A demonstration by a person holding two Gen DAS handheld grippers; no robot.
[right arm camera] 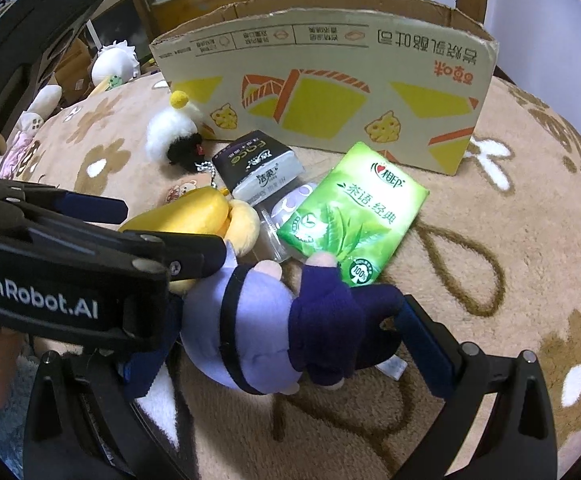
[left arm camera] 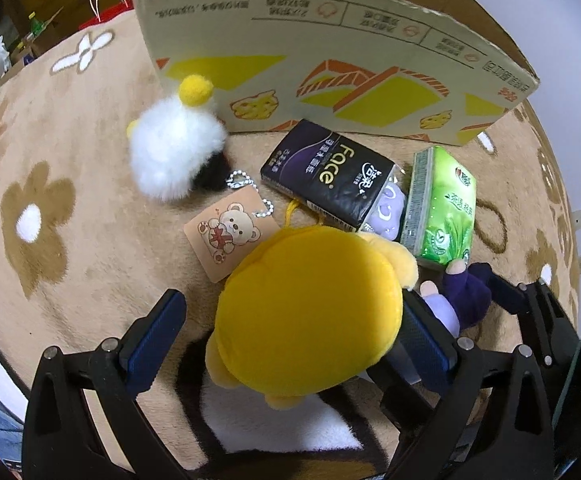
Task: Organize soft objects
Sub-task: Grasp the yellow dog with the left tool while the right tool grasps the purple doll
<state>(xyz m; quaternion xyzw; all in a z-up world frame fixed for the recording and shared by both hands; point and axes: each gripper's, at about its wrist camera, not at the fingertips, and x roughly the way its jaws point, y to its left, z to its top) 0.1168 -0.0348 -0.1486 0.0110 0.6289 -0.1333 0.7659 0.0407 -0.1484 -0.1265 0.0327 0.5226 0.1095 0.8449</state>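
A yellow plush [left arm camera: 310, 312] lies on the tan flower rug, between the fingers of my left gripper [left arm camera: 290, 336], which is open around it; the right pad touches it, the left pad stands apart. My right gripper [right arm camera: 286, 344] is open around a purple and navy plush doll [right arm camera: 282, 320]. The doll also shows in the left wrist view [left arm camera: 458, 296]. A white fluffy toy [left arm camera: 174, 152] with a yellow pompom lies left of a black tissue pack [left arm camera: 326, 172] and a green tissue pack [left arm camera: 442, 208]. A small lilac toy [left arm camera: 386, 212] sits between the packs.
A printed cardboard box [left arm camera: 330, 56] stands upright behind the objects, also in the right wrist view [right arm camera: 330, 92]. A bear tag [left arm camera: 230, 232] on a bead chain lies by the yellow plush. Other plush toys [right arm camera: 114, 60] and clutter sit beyond the rug's far left.
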